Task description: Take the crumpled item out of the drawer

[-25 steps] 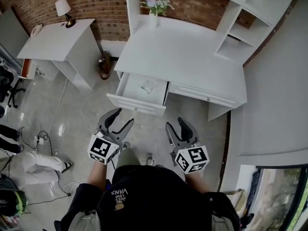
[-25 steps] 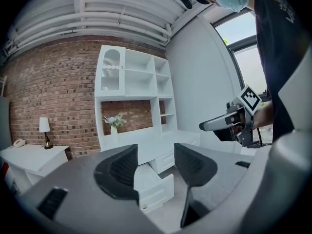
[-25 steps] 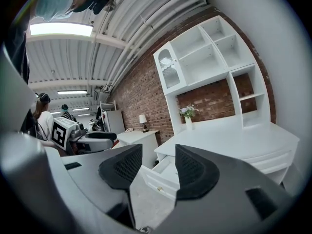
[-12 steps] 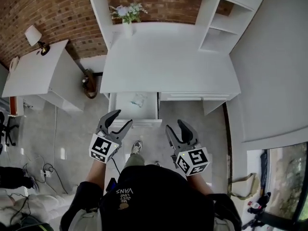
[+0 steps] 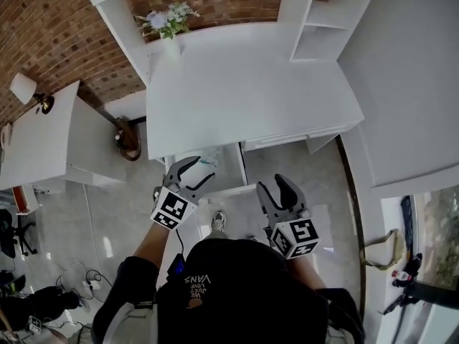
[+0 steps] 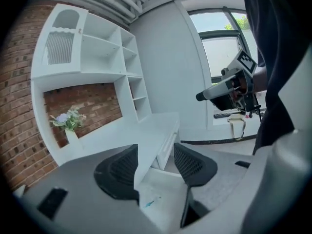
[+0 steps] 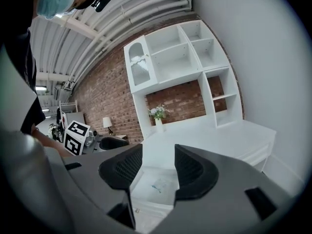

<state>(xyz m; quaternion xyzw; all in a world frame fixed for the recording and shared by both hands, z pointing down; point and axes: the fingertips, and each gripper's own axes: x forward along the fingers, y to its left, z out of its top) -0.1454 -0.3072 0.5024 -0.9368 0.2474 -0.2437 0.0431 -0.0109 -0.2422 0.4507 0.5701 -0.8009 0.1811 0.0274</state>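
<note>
1. While it hangs over the open drawer (image 5: 228, 167), the left gripper (image 5: 200, 169) has wide, empty jaws.
2. The right gripper (image 5: 272, 185) has wide, empty jaws too.
3. The crumpled item (image 7: 159, 186), maybe paper, lies in the drawer.

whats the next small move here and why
Probably lower the left claw into the open drawer toward the crumpled item: its jaws stand apart with nothing between them, it hangs over the drawer's front, and the item lies untouched inside.
</note>
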